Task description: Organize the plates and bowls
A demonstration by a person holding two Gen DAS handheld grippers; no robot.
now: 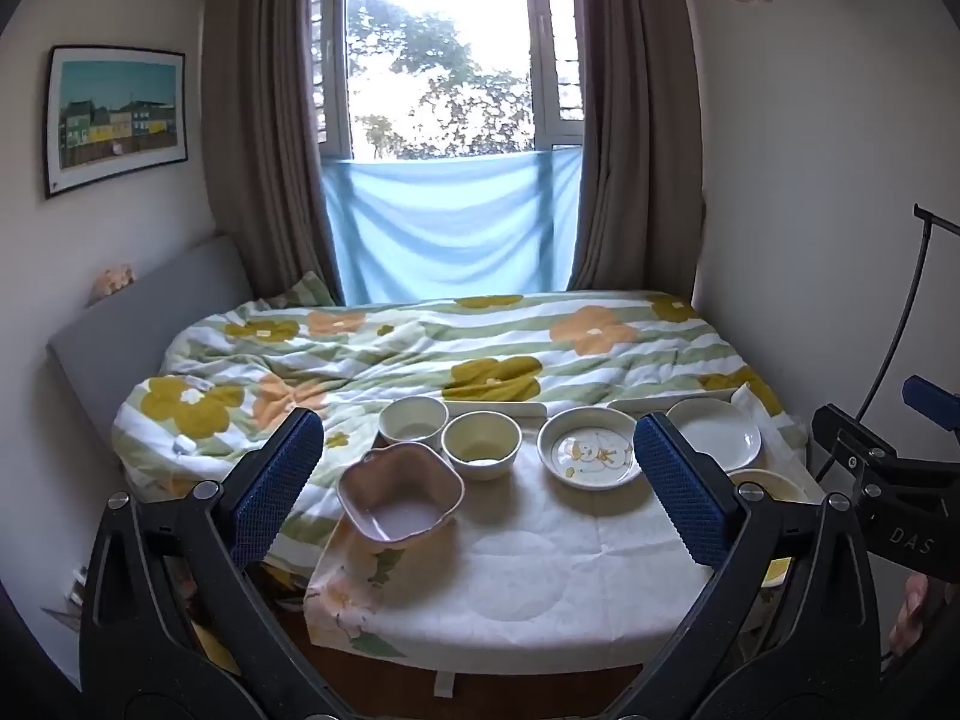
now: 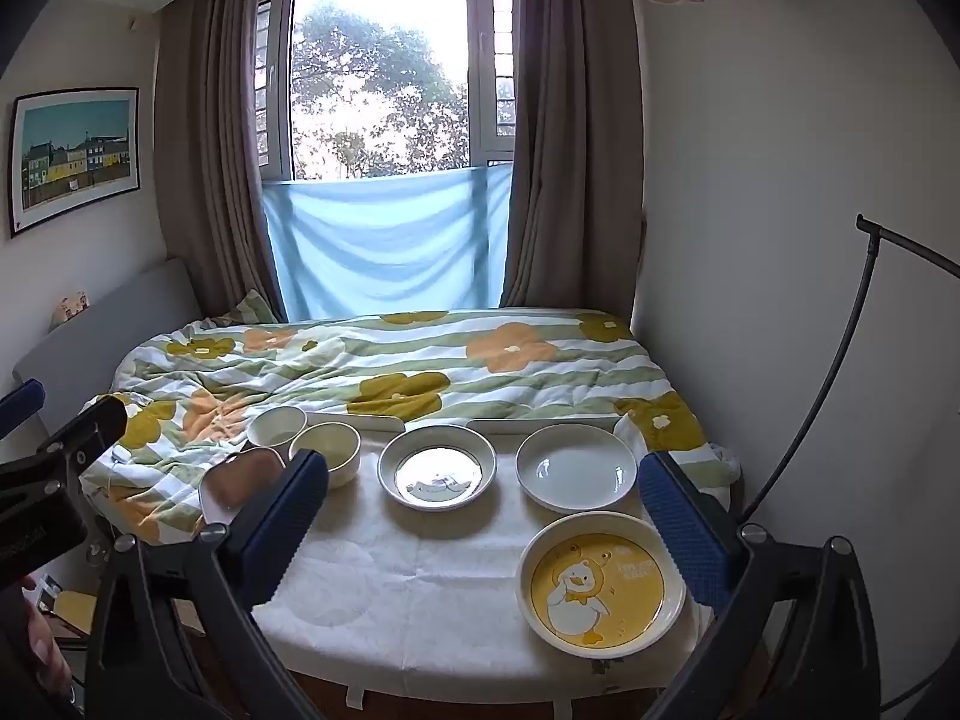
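On the small cloth-covered table (image 1: 540, 576) stand a pink square bowl (image 1: 399, 495), two cream round bowls (image 1: 414, 419) (image 1: 481, 443), a duck-print deep plate (image 1: 591, 455), a plain white plate (image 1: 714, 432) and a yellow duck plate (image 2: 600, 585). The same dishes show in the right wrist view: pink bowl (image 2: 240, 480), cream bowls (image 2: 277, 425) (image 2: 327, 450), deep plate (image 2: 438, 474), white plate (image 2: 576, 467). My left gripper (image 1: 480, 486) is open and empty, held above the table's near edge. My right gripper (image 2: 483, 510) is open and empty, also above the table.
A bed with a flowered quilt (image 1: 456, 354) lies right behind the table. Two white trays (image 1: 498, 407) sit at the table's back edge. A black stand with cable (image 2: 840, 372) rises at the right wall. Curtains and a window are behind.
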